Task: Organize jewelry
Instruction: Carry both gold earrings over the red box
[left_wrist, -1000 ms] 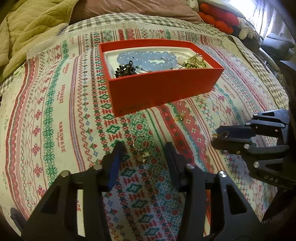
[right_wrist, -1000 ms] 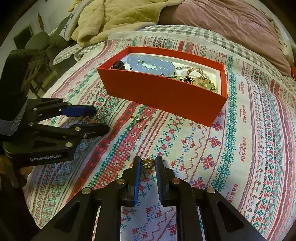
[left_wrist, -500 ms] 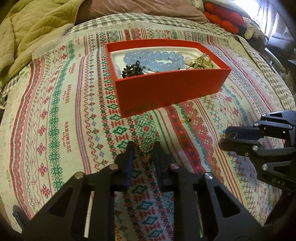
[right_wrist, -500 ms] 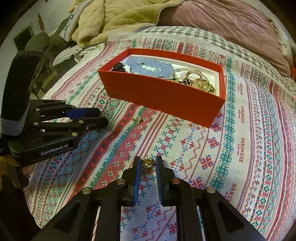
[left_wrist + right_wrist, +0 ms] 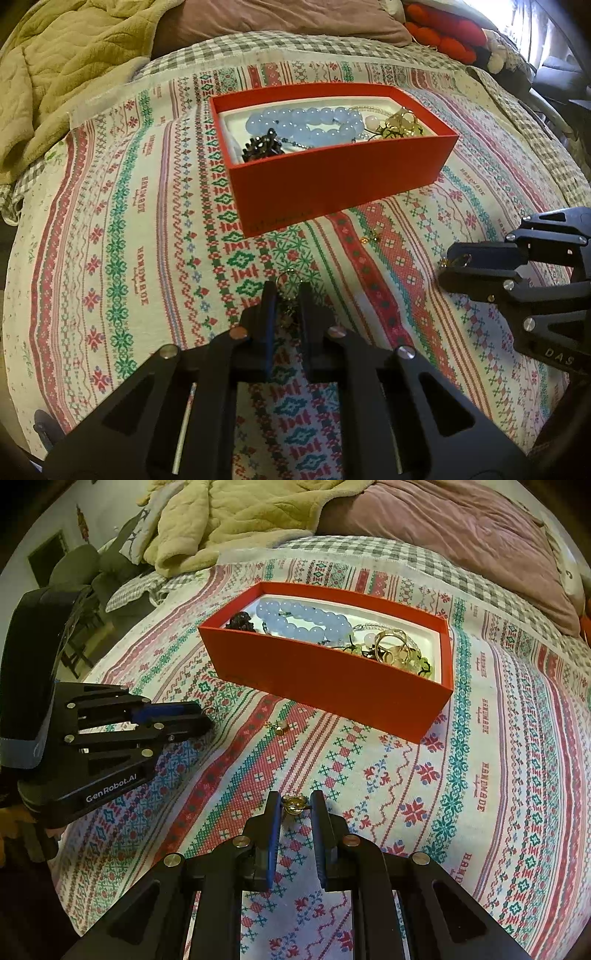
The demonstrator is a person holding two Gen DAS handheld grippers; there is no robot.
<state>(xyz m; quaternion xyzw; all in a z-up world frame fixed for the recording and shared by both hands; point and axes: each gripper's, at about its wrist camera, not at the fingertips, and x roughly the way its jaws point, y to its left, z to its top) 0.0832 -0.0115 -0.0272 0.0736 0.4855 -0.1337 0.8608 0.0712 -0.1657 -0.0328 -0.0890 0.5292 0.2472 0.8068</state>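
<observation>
Two grippers over a bed point(image 5: 122, 206) under a patterned cloth.

Left gripper point(image 5: 285, 295): pointing steeply down, fingers point(image 5: 266, 306) closing, nearly together, a thin gold hoop earring point(image 5: 290, 291) between them; hoop's top poking out just past the tips, charm hanging lower in the gap. Cannot tell whether the pads press on it yet.

Right gripper point(image 5: 294, 805): also angled down, fingers point(image 5: 274, 812) close together, clamped on a small gold earring point(image 5: 293, 802) right at the tips.

Ahead of both pairs of fingers, well apart from them: a red box point(image 5: 332, 686), open, on the cloth. Inside, a pale blue bead bracelet point(image 5: 303, 622), a dark cluster piece point(image 5: 262, 147) at its left end, gold rings point(image 5: 391, 646) at its right end.

Between the box and the fingers, loose on the cloth: a small gold stud point(image 5: 279, 728), nearer the box, touching neither gripper.
</observation>
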